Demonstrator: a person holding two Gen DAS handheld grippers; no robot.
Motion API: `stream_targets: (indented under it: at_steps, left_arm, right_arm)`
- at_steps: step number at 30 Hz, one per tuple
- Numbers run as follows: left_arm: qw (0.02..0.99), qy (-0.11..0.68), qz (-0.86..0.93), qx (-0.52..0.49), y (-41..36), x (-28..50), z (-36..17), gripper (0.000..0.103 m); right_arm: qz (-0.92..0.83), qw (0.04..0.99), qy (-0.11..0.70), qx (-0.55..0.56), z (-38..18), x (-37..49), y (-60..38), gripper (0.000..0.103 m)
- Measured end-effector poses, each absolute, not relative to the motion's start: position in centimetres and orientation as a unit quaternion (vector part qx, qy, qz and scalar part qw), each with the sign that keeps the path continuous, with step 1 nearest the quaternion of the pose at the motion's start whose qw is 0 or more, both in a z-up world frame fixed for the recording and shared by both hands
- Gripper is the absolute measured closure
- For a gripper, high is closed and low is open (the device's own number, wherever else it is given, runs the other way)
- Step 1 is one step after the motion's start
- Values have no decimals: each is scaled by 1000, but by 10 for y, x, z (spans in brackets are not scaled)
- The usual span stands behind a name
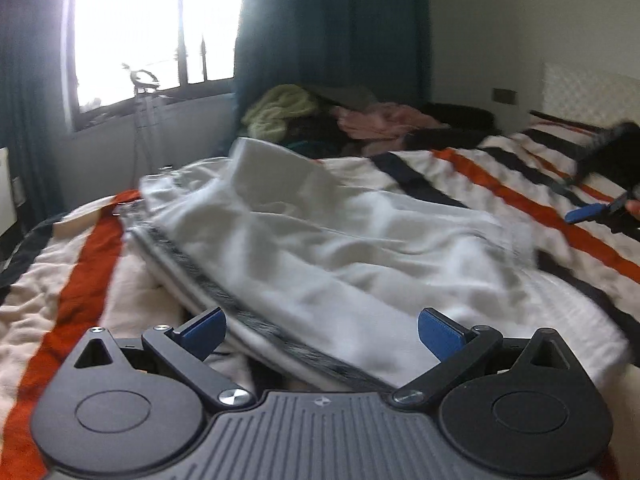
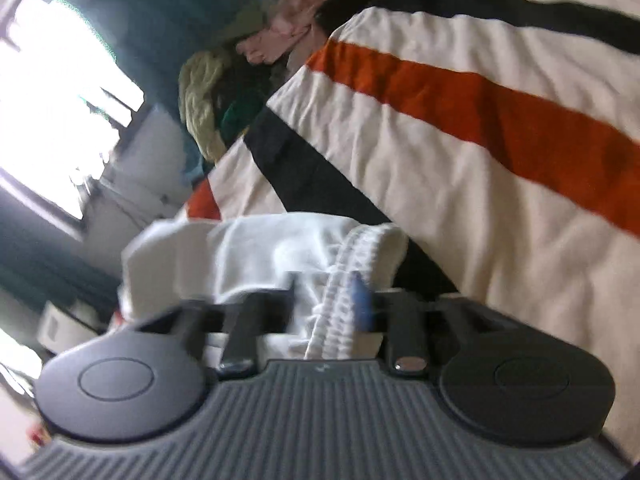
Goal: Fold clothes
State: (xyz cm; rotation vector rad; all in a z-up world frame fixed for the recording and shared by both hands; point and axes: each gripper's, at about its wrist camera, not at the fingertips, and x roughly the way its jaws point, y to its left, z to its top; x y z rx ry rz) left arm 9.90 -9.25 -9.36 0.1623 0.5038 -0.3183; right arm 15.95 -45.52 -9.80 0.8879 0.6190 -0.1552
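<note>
A white garment point(image 1: 320, 240) lies rumpled across the striped bedspread point(image 1: 500, 176), its grey-trimmed edge running toward me. My left gripper point(image 1: 322, 332) hovers low over that edge, jaws wide open, and neither blue pad touches cloth. One blue pad of the right gripper point(image 1: 586, 213) shows at the far right, just past the garment's other end. In the right wrist view, which is rolled sideways and blurred, the garment's stitched hem point(image 2: 344, 276) runs between the half-parted jaws of my right gripper point(image 2: 327, 298). The pads do not appear to pinch it.
A pile of other clothes point(image 1: 320, 116), yellow-green, pink and dark, sits at the far end of the bed by the teal curtain point(image 1: 332, 28); it also shows as the clothes pile point(image 2: 240, 72). A bright window point(image 1: 152, 28) and a thin stand are on the left. Bare bedspread point(image 2: 480, 120) stretches right.
</note>
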Motion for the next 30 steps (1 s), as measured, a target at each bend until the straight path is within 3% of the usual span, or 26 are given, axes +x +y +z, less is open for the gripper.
stream_targets:
  at_steps: [1,2,10,13,17,20,22,23,24,30]
  left_arm:
    - [950,255,-167,75,-102,92,-95,0]
    - [947,263,-175,65,-111,86,-96,0]
    - [937,283,-202,37,-198,38,-109,1]
    - [935,304,-179,35,-222,35,-120,12]
    - [929,348,-122,-8,-223,44,-134,19]
    - [936,333,-111,-25,-217,42,-129,40]
    - [937,326,-115,-54,-208,41,-123,64]
    - [937,324,-113,-69,-202,40,-120,70]
    - [937,321,-110,-85,-197,40,-116,85]
    - [946,280,-87,-141,-143,40,-86,95]
  right_arm:
    - [-77,856,283,425,-95,149,-454,24]
    - [-80,861,273,422,-90,138,-451,22]
    - [-113,893,218,378,-70,80,-448,21]
    - [-137,896,200,372,-67,71,-454,21]
    - [-143,900,205,356,-71,78,-457,21]
    - [-134,892,225,368,-81,87,-459,22]
    - [-133,889,229,372,-84,89,-461,22]
    - [-134,888,231,374,-85,89,-462,22]
    - [-134,888,232,375,-86,90,-462,22]
    - [-127,888,246,368,-89,94,-460,22]
